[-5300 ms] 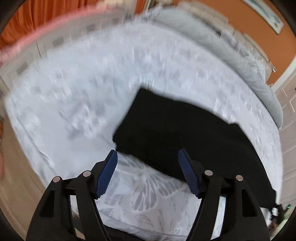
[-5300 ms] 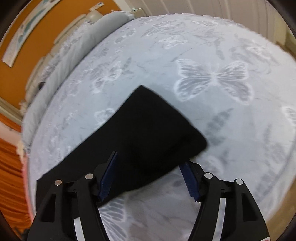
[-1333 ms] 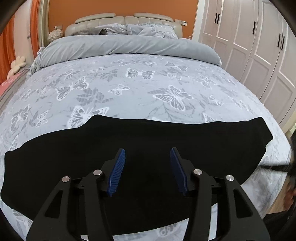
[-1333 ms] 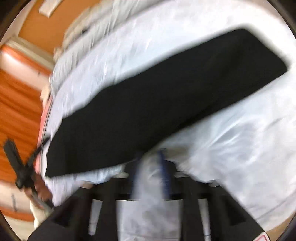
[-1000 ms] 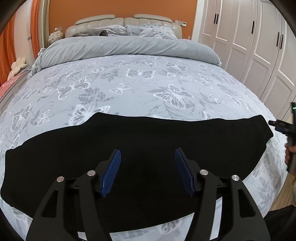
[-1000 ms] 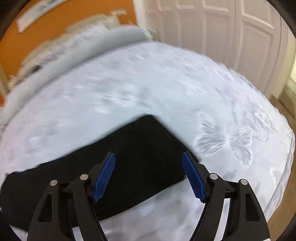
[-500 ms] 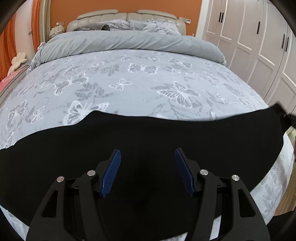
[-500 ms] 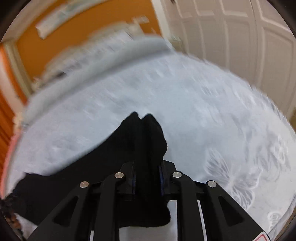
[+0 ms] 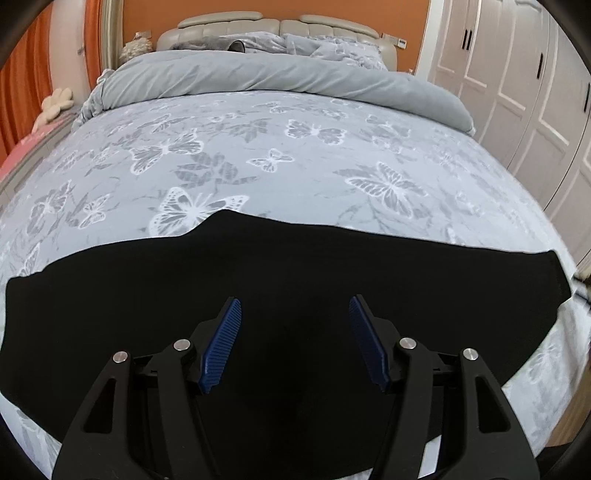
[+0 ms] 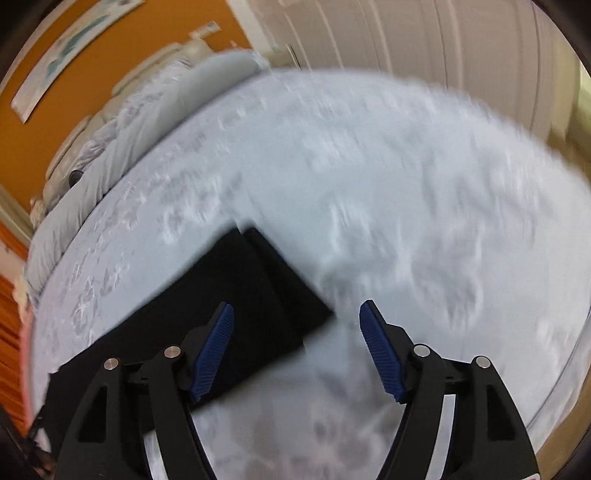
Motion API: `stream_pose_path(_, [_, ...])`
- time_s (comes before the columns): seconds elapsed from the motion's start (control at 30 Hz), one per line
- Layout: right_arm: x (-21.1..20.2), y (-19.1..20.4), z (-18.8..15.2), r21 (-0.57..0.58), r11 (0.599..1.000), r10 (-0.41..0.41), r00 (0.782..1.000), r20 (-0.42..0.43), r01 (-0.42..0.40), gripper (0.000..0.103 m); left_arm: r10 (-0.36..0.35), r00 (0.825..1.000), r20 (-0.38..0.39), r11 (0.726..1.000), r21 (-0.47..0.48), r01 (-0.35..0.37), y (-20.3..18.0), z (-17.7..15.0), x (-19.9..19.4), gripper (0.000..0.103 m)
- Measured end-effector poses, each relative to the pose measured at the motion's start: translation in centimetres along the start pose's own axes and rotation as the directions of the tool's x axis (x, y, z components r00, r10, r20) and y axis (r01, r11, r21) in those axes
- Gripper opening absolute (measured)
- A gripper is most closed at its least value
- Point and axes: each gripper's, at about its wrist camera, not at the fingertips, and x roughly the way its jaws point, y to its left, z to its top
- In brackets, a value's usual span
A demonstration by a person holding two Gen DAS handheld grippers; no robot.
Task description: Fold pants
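Pants (image 9: 258, 295), black, lie flat as one long band across the near edge of the bed (image 9: 295, 155), running from its left side almost to its right side, apparently legs laid one on the other, though the dark cloth hides any seam. In the right wrist view the end of the band shows two layers slightly offset, corners not quite matched, resting on the butterfly-print cover near the bed's right edge; that view is smeared by motion, so finer detail cannot be read. Judged from this, the lengthwise fold looks done and the crosswise folds, bringing one end over toward the other, are left. Left gripper (image 9: 295, 332) hovers over the middle of the band, blue pads apart, no cloth between them, no sign of contact. Right gripper (image 10: 295, 332) hangs over the band's end, its jaws opening; the pants corner sits in the gap seen from the camera, but the pads do not press on it. Beyond the pants, the cover stretches bare to a rolled grey duvet (image 9: 277, 77) and pillows at the headboard (image 9: 277, 26). White wardrobe doors (image 9: 517, 74) stand along the right side, an orange wall behind, an orange curtain (image 9: 22, 74) at left.
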Motion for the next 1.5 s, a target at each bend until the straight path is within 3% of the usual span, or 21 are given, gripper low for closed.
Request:
stream_pose_path(0.1, [1.0,-0.7,-1.2,0.054,0.997,0.063,0.998,-0.025,-0.062,0.074,-0.009,1.0,0.029,1.0,0.011,0.009,-0.4,0.1,-0.7,0.06])
stream_pose_path(0.23, [2.0,-0.3,-1.2,0.083,0.994,0.076,0.997,-0.008,-0.075,0.077,-0.021,0.999,0.04,0.999,0.046,0.019,-1.4,-0.1,-1.0,0.066])
stream_pose_path(0.3, [1.8,0.7,-0.8,0.061,0.998,0.028,1.0,0.001,-0.028,0.062,-0.019,0.999,0.037,0.998,0.056,0.017,-1.6,-0.2,-1.0,0.066])
stream_pose_path(0.37, [0.7,2.3,-0.8,-0.004,0.999,-0.048,0.998,0.037,0.048,0.062,-0.016,0.999,0.037,0.999,0.052,0.014,-1.5,-0.2,-1.0,0.066])
stream_pose_path(0.43, [0.5,3.2,-0.9,-0.052,0.997,-0.047,0.998,0.038,0.049,0.062,-0.022,0.999,0.031,0.999,0.041,0.021,-1.2,-0.1,-1.0,0.066])
stream_pose_path(0.47, [1.2,3.7,-1.1,-0.071,0.997,-0.028,1.0,0.004,0.028,0.032,-0.024,0.999,0.03,0.999,0.035,0.023,-1.1,0.0,-1.0,0.066])
stream_pose_path(0.5, [1.9,3.8,-1.2,-0.08,0.996,-0.032,0.999,-0.029,0.029,0.013,-0.026,0.999,0.029,0.999,0.029,0.025,-1.0,0.1,-0.9,0.066])
stream_pose_path(0.57, [2.8,4.1,-1.2,-0.095,0.995,-0.036,0.997,-0.062,0.03,0.012,-0.025,0.999,0.028,0.999,0.031,0.024,-1.0,0.1,-0.9,0.066])
stream_pose_path(0.7, [-2.0,4.1,0.9,-0.099,0.995,-0.019,0.994,0.107,0.03,0.011,-0.016,0.999,0.027,0.999,0.042,0.015,-1.1,0.0,-0.8,0.066])
stream_pose_path(0.77, [-1.3,2.7,1.6,-0.079,0.995,-0.05,0.994,0.1,0.058,0.017,-0.018,1.0,0.019,0.999,0.044,0.017,-1.2,0.0,-0.3,0.066])
stream_pose_path(0.83, [2.5,1.2,1.3,-0.081,0.985,-0.153,0.988,-0.01,0.152,0.018,-0.017,1.0,0.011,0.998,0.056,0.017,-1.5,-0.2,0.0,0.066])
stream_pose_path(0.93, [2.1,0.4,0.6,-0.047,0.993,-0.106,0.994,0.018,0.107,0.035,-0.015,1.0,0.008,0.998,0.065,0.015,-1.7,-0.4,0.1,0.066])
stream_pose_path(1.0, [0.7,0.1,0.5,-0.011,0.998,-0.059,0.996,0.071,0.06,0.087,-0.024,1.0,0.007,0.998,0.062,0.024,-1.8,-0.5,0.0,0.066])
stream_pose_path(1.07, [0.6,-0.3,0.7,0.022,0.999,-0.026,0.995,0.096,0.025,0.088,-0.026,1.0,0.01,0.998,0.064,0.025,-1.9,-0.5,-0.1,0.066])
stream_pose_path(1.17, [3.5,-0.3,0.3,0.051,0.999,-0.012,1.0,0.008,0.011,0.088,-0.022,1.0,0.014,0.998,0.061,0.021,-1.8,-0.5,-0.3,0.066])
stream_pose_path(1.2, [3.5,0.7,0.1,-0.001,0.999,-0.038,0.999,0.04,0.038,0.068,-0.019,1.0,0.015,0.998,0.059,0.018,-1.7,-0.5,-0.4,0.066])
stream_pose_path(1.23, [3.8,1.6,0.1,-0.045,0.998,-0.031,0.999,0.031,0.032,0.039,-0.018,1.0,0.015,0.998,0.054,0.017,-1.6,-0.5,-0.4,0.066])
stream_pose_path(1.27, [4.1,2.2,0.2,-0.051,0.999,0.0,1.0,0.002,0.0,0.021,-0.022,1.0,0.016,0.999,0.043,0.021,-1.3,-0.4,-0.6,0.066])
stream_pose_path(1.33, [2.8,3.3,0.6,0.01,0.997,0.08,0.996,0.032,-0.08,0.02,-0.023,0.999,0.027,0.999,0.026,0.023,-0.9,-0.2,-1.2,0.066])
stream_pose_path(1.43, [-1.1,8.4,1.0,-0.071,0.984,0.173,0.979,0.11,-0.166,0.02,-0.022,0.998,0.052,1.0,0.0,0.022,0.3,0.2,-2.3,0.066])
stream_pose_path(1.5, [-3.7,13.7,0.7,-0.147,0.955,0.276,0.953,0.128,-0.257,0.02,-0.018,0.997,0.07,1.0,-0.023,0.019,1.3,0.4,-3.2,0.066])
